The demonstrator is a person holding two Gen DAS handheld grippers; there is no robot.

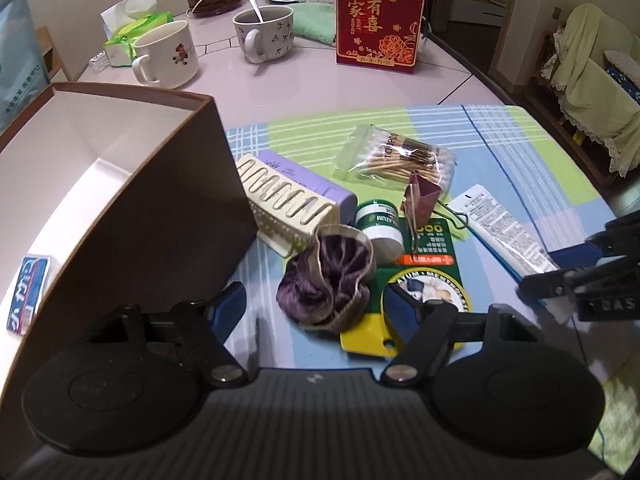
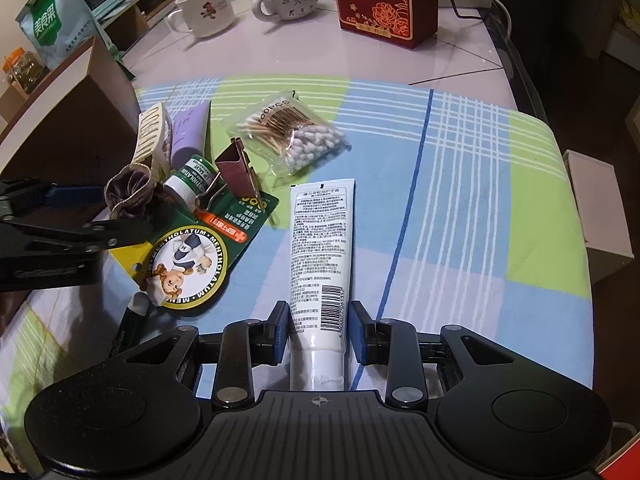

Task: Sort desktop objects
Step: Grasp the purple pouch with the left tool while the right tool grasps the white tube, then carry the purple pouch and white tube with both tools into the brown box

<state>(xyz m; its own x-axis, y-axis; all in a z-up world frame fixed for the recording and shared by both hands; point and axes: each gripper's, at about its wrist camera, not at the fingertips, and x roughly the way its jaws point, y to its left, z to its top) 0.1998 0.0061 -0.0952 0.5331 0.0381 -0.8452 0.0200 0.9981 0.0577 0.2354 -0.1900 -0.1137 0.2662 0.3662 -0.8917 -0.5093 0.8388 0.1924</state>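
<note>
White tube (image 2: 322, 256) on checked cloth (image 2: 460, 200), cluttered table (image 2: 280, 52).

A white tube (image 2: 320, 256) lies flat beside a Mentholatum card (image 2: 192, 264), purple scrunchie (image 1: 326, 280) and cotton-swab bag (image 2: 288, 132).
</note>
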